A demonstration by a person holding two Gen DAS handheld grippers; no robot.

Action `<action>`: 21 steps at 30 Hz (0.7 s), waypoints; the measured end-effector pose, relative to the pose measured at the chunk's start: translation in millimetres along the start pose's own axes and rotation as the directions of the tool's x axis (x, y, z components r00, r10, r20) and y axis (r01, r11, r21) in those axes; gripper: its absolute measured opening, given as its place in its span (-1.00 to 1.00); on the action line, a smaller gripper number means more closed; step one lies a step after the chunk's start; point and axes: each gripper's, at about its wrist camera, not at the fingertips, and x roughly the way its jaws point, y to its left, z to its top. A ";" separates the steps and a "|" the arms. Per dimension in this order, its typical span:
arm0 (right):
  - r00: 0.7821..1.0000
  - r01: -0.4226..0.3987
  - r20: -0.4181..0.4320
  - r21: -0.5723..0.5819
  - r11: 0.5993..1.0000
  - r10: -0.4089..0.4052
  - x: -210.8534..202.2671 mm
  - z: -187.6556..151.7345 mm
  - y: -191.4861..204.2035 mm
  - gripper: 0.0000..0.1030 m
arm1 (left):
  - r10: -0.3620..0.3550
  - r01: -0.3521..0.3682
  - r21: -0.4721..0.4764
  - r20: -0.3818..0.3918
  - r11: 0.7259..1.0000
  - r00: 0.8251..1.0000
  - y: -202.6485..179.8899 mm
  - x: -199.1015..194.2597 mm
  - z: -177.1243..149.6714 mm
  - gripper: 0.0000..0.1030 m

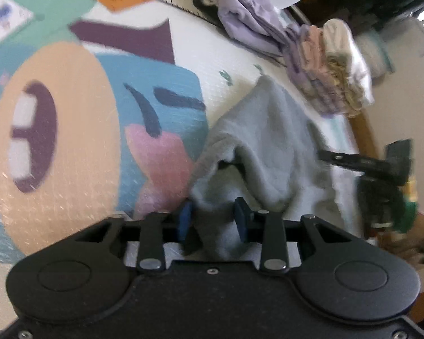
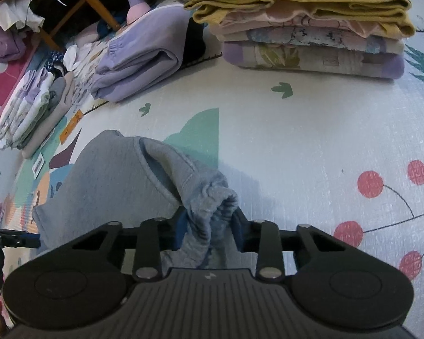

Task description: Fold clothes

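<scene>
Blue pads on the left gripper point(image 1: 213, 220) pinch a fold of the grey garment point(image 1: 257, 147); the fingers point(image 1: 185, 217) stand only a little way apart, with the fabric bunched between them and pressed by both pads. From that grip the cloth rises in a soft peak and drapes away toward the upper right of the left wrist view, its far corner resting on the play mat point(image 1: 189, 48). At the right edge of that view the other tool shows as a dark bar beside the garment.

The right gripper point(image 2: 209, 226) likewise has its fingers point(image 2: 181, 227) closed narrowly on a gathered, ribbed edge of the same grey garment point(image 2: 113, 175), which bulges out between the pads. Beyond the grip an open hem or cuff curves across the fabric, and the rest lies spread to the left on the play mat point(image 2: 296, 130), which is white with green shapes and red cherries.

Farther out in the right wrist view, a stack of folded clothes point(image 2: 311, 36) sits on the mat, yellow on top and lilac at the bottom. To its left lies a folded lilac garment point(image 2: 138, 65), and further left a row of smaller folded pieces point(image 2: 28, 107). A wooden chair leg point(image 2: 96, 2) stands behind them.
</scene>
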 end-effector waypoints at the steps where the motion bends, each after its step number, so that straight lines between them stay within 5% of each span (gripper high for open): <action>1: 1.000 -0.001 0.001 0.000 1.000 0.001 -0.5 -1.1 -0.1 -0.38 | 0.025 -0.026 0.022 0.015 0.999 1.000 -4.7 -0.1 -1.1 -0.39; 5: 1.000 -0.005 0.002 0.006 1.000 0.005 -2.8 -4.3 -0.8 -0.43 | 0.046 -0.048 0.033 0.051 0.998 0.998 -8.3 1.1 -7.5 -0.39; 8: 1.000 -0.008 0.001 0.014 1.000 0.008 -5.3 -6.2 -1.5 -0.45 | 0.123 -0.129 0.138 0.051 0.982 0.991 -23.5 3.2 -11.8 -0.85; 10: 1.000 -0.011 0.002 0.020 1.000 0.011 -7.2 -7.4 -1.9 -0.48 | 0.140 -0.148 0.206 0.054 0.967 0.989 -36.5 0.9 -9.3 -0.86; 14: 1.000 -0.014 0.006 0.020 1.000 0.014 -18.9 -10.6 -2.4 -0.55 | 0.190 -0.227 0.417 0.128 0.880 0.973 -70.6 -18.0 -7.3 -0.87; 16: 1.000 -0.023 0.015 0.031 0.999 0.022 -28.2 -12.9 -4.0 -0.72 | 0.217 -0.282 0.528 0.182 0.801 0.959 -87.0 -26.6 -11.1 -0.87; 18: 0.999 -0.035 0.020 0.060 0.998 0.034 -37.2 -16.7 -6.9 -0.73 | 0.252 -0.365 0.675 0.264 0.641 0.931 -106.9 -31.5 -22.6 -0.87; 21: 0.999 -0.047 0.012 0.093 0.995 0.046 -44.9 -24.5 -9.1 -0.73 | 0.256 -0.470 0.805 0.399 0.362 0.881 -128.8 -35.7 -46.5 -0.87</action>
